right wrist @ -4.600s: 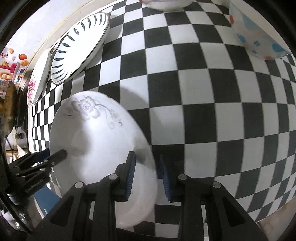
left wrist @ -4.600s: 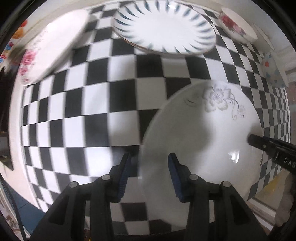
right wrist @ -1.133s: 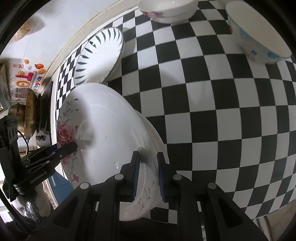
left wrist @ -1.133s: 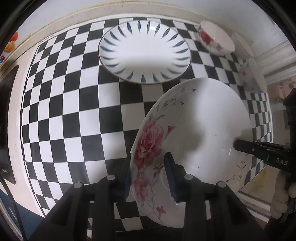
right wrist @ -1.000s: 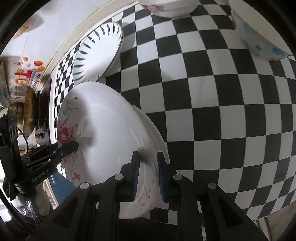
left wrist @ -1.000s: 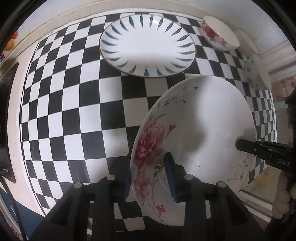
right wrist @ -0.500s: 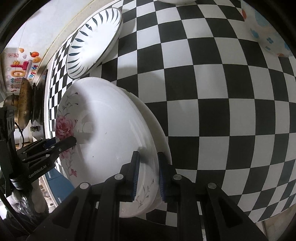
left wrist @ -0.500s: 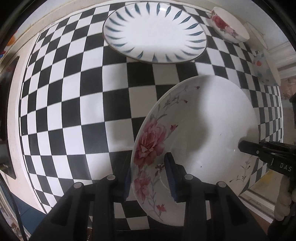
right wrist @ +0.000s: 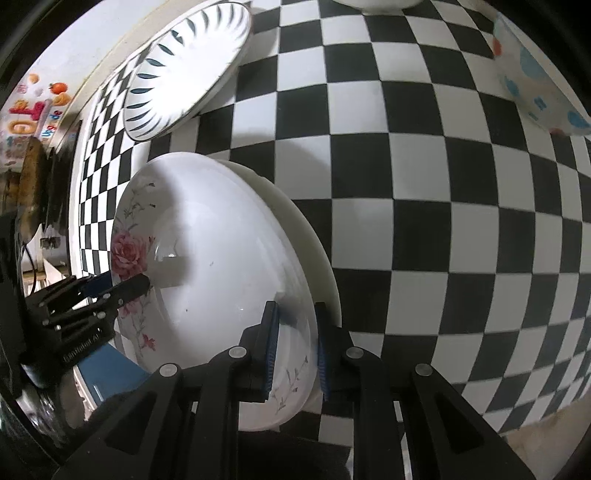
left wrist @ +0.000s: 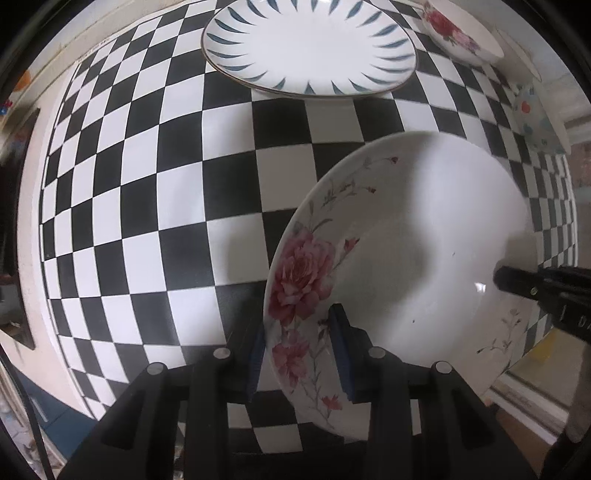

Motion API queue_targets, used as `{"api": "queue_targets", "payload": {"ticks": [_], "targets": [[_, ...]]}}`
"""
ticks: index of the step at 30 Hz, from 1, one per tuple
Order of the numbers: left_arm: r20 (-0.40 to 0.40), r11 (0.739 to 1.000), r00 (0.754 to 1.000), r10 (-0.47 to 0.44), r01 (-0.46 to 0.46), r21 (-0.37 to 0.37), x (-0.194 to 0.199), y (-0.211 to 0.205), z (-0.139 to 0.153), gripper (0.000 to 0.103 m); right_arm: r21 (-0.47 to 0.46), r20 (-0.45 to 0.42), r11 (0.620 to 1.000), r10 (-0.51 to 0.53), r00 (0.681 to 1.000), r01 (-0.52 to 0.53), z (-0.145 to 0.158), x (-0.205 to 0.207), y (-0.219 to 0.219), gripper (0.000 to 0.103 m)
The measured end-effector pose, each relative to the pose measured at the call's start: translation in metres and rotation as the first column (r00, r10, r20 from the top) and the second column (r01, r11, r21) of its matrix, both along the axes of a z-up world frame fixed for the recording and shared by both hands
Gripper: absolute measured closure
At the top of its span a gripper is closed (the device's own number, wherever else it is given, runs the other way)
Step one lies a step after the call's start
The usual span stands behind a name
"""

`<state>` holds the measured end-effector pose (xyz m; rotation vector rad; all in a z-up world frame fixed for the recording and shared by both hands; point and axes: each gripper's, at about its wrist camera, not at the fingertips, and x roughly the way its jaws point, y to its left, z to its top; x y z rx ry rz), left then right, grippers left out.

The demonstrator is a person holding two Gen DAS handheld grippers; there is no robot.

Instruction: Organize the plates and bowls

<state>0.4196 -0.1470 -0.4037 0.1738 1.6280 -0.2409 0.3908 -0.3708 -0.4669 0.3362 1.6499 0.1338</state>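
The rose plate [right wrist: 207, 266] lies on a second plate [right wrist: 314, 258], the leaf-rimmed plate [left wrist: 310, 44] behind them.

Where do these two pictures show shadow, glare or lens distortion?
Left wrist view: a soft grey shadow lies across the rose plate, a small glint sits near the right gripper; checks bulge. Right wrist view: a glint beside the left gripper, and the blue-leaf plate looks stretched.

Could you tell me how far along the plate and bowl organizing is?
Done: nothing settled. In hand: the left claw and right claw grip the rose plate, over a white plate. Left: the blue-leaf plate, rose bowl and dotted bowl.
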Motion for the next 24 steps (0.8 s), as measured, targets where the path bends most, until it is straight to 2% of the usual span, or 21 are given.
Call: {"api": "queue_targets", "payload": {"ticks": [3, 6, 16, 20, 24], "targets": [[0.008, 1.000, 1.000, -0.014, 0.013, 0.025, -0.005, -0.004, 0.001, 0.072, -0.012, -0.029, 1.000, -0.015, 0.999, 0.014, 0.002, 0.001, 0.002, 0.081], [0.001, 1.000, 1.000, -0.005, 0.005, 0.020, -0.007, -0.003, 0.002, 0.072, -0.016, -0.051, 1.000, -0.004, 0.999, 0.004, -0.002, 0.000, 0.008, 0.081], [0.032, 1.000, 0.999, 0.002, -0.002, 0.003, -0.011, 0.002, 0.030, 0.072, -0.056, -0.038, 0.998, -0.024, 0.999, 0.022, 0.003, -0.008, 0.021, 0.081], [0.051, 1.000, 0.999, 0.000, 0.000, -0.008, -0.010, 0.003, 0.043, 0.072, -0.147, -0.009, 0.989, -0.004, 1.000, 0.002, 0.013, -0.009, 0.021, 0.081], [0.055, 1.000, 0.999, 0.000, 0.002, -0.027, -0.013, 0.002, 0.056, 0.072, -0.099, -0.012, 0.995, -0.016, 1.000, 0.015, 0.020, -0.009, 0.020, 0.081]]}}
